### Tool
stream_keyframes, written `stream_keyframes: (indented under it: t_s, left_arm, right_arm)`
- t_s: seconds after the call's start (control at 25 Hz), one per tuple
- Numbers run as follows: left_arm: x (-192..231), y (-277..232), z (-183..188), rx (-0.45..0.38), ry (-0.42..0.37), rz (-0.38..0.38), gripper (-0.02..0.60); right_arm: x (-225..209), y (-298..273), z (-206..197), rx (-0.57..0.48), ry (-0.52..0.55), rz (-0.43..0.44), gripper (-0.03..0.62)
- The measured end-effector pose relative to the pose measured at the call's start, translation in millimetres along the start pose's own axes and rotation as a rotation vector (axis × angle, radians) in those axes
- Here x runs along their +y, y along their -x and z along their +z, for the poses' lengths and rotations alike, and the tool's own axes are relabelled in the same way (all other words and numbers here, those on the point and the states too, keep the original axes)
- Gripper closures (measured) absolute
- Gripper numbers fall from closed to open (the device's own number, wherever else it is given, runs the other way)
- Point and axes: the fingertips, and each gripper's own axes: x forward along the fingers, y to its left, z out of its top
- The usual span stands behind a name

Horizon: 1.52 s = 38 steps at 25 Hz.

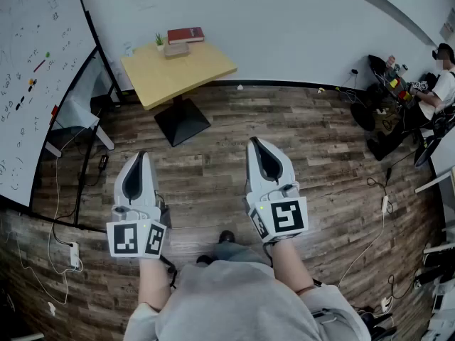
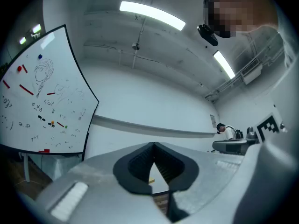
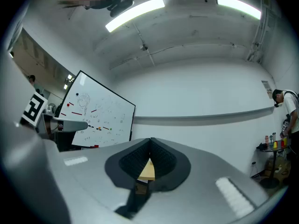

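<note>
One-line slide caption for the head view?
Both shut, the left hand-held gripper and right hand-held gripper hover above brown wood-plank floor, facing a square yellow table.

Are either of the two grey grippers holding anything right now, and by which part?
Nothing is held. The left gripper and the right gripper both have jaws closed tip to tip, empty, above the wooden plank floor.

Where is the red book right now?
In the head view, the red book lies at the far edge of the yellow table, by the white wall, just right of a small potted plant.
</note>
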Motion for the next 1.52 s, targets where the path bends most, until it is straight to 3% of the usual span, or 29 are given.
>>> stream_keyframes:
  t_s: [0.92, 1.32, 1.52]
  left_arm:
    - [4.8, -63.7, -3.0, -0.034, -0.022, 0.024, 0.577]
    - [-7.3, -81.9, -12.3, -0.033, -0.042, 0.037, 0.577]
    - [-1.2, -97.1, -15.9, -0.029, -0.046, 0.031, 0.577]
  right_arm:
    - [-33.6, -62.3, -4.3, -0.04, 0.002, 0.035, 0.593]
    - [-53.7, -74.8, -6.2, -0.102, 0.003, 0.063, 0.592]
    - [-55.4, -91.4, -16.3, -0.072, -0.018, 0.068, 0.592]
